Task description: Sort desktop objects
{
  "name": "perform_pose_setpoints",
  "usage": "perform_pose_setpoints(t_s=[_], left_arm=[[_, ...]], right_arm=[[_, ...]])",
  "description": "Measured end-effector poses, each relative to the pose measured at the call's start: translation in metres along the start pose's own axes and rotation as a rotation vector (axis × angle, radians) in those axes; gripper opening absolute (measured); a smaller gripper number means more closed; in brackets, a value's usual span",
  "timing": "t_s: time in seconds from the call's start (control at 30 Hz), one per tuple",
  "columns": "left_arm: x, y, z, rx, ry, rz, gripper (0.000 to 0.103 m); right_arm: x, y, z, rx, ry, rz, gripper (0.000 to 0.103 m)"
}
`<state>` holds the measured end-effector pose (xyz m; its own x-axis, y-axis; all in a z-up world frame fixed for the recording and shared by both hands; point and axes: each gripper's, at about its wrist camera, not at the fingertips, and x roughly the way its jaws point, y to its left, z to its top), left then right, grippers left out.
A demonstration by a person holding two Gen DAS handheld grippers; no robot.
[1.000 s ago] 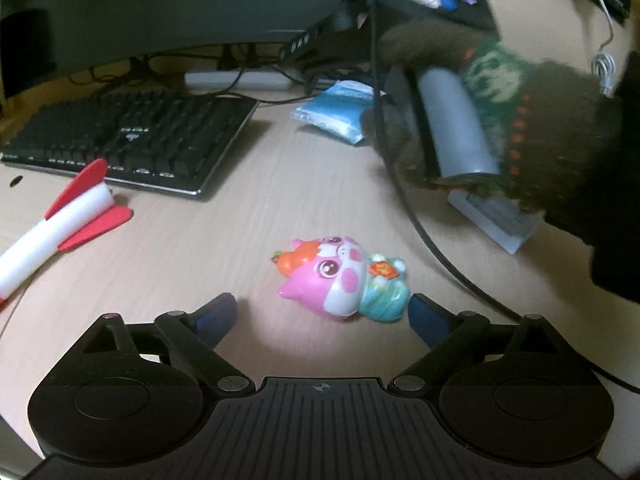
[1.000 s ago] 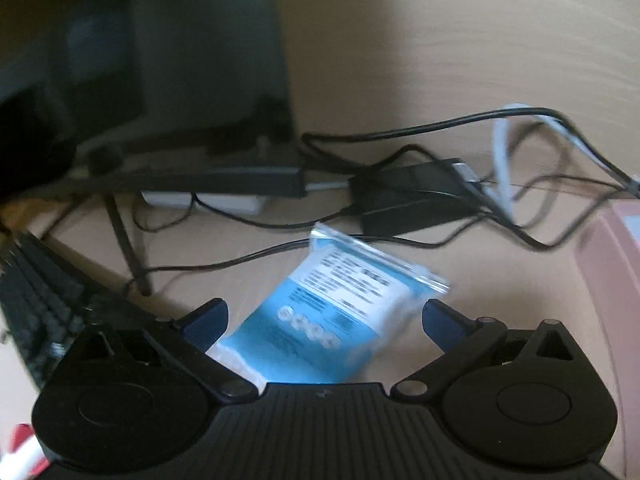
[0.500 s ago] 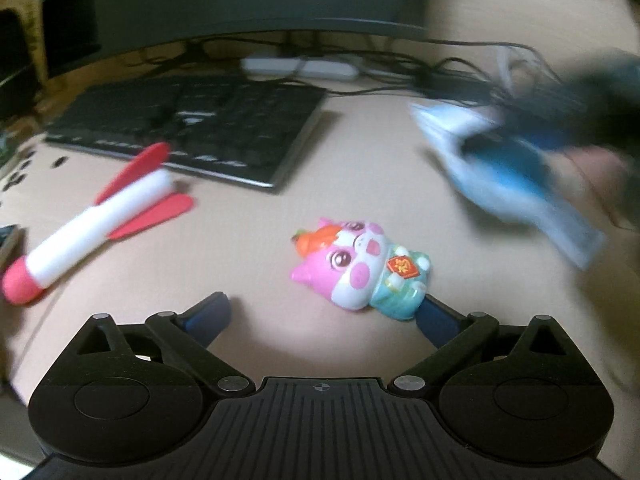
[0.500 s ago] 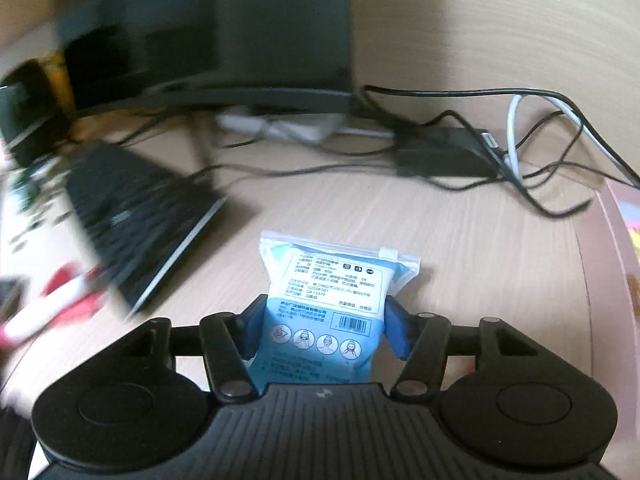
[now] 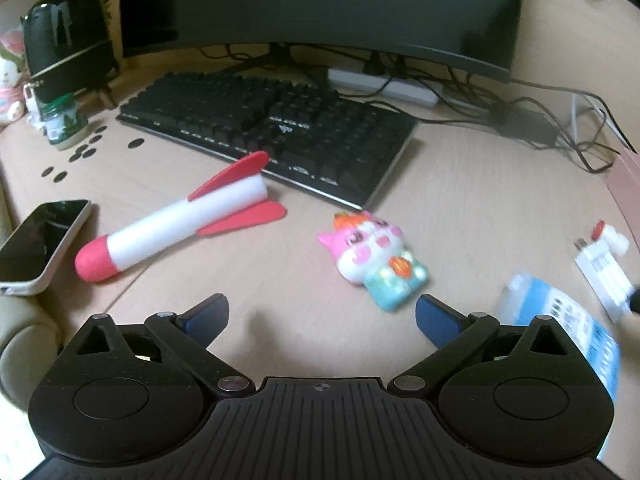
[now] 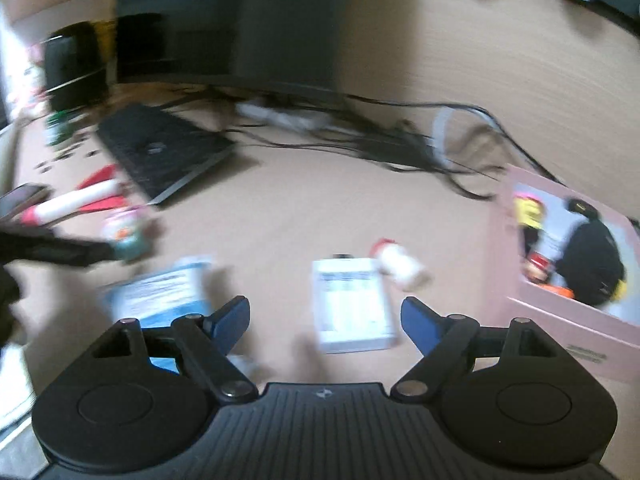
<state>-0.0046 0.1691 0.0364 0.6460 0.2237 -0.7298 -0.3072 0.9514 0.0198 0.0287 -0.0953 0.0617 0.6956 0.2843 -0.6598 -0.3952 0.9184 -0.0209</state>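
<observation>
- Left wrist view: left gripper (image 5: 321, 312) spread wide, holding nothing, low over the desk (image 5: 472, 208). Pink cat toy (image 5: 374, 258) lying just ahead of the right fingertip, apart from it. Foam rocket (image 5: 180, 220) between phone (image 5: 38, 246) and keyboard (image 5: 268, 128). Blue packet (image 5: 560, 320) flat at far right.
- Right wrist view, blurred: right gripper (image 6: 324, 316) gaping, empty. White box (image 6: 350, 304) on the desk between the fingertips, small bottle (image 6: 400, 264) just beyond. Blue packet beside the left finger. Pink bin (image 6: 568, 320) at right.

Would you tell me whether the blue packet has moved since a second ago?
Yes: the blue packet left the cables, now nearer, beside the white box.
</observation>
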Motion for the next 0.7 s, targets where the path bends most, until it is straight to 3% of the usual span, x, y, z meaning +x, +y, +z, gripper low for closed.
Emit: perform_pose_setpoints(t_s=[0.17, 0.23, 0.3, 0.37, 0.7], left_arm=[[-0.019, -0.017, -0.006, 0.039, 0.005, -0.037, 0.102], [-0.027, -0.025, -0.007, 0.064, 0.0, -0.046, 0.102], [-0.034, -0.031, -0.007, 0.08, -0.008, -0.054, 0.102], [-0.042, -0.036, -0.006, 0.091, -0.02, -0.067, 0.102], [-0.068, -0.079, -0.008, 0.173, -0.071, -0.187, 0.102]], right_arm=[[0.037, -0.019, -0.001, 0.046, 0.04, -0.029, 0.083], [0.048, -0.016, -0.001, 0.042, 0.052, -0.017, 0.077], [0.054, -0.011, -0.007, 0.032, 0.076, -0.003, 0.054], [0.051, -0.009, -0.011, 0.034, 0.076, 0.004, 0.047], [-0.029, -0.021, -0.061, -0.026, 0.083, 0.025, 0.047]])
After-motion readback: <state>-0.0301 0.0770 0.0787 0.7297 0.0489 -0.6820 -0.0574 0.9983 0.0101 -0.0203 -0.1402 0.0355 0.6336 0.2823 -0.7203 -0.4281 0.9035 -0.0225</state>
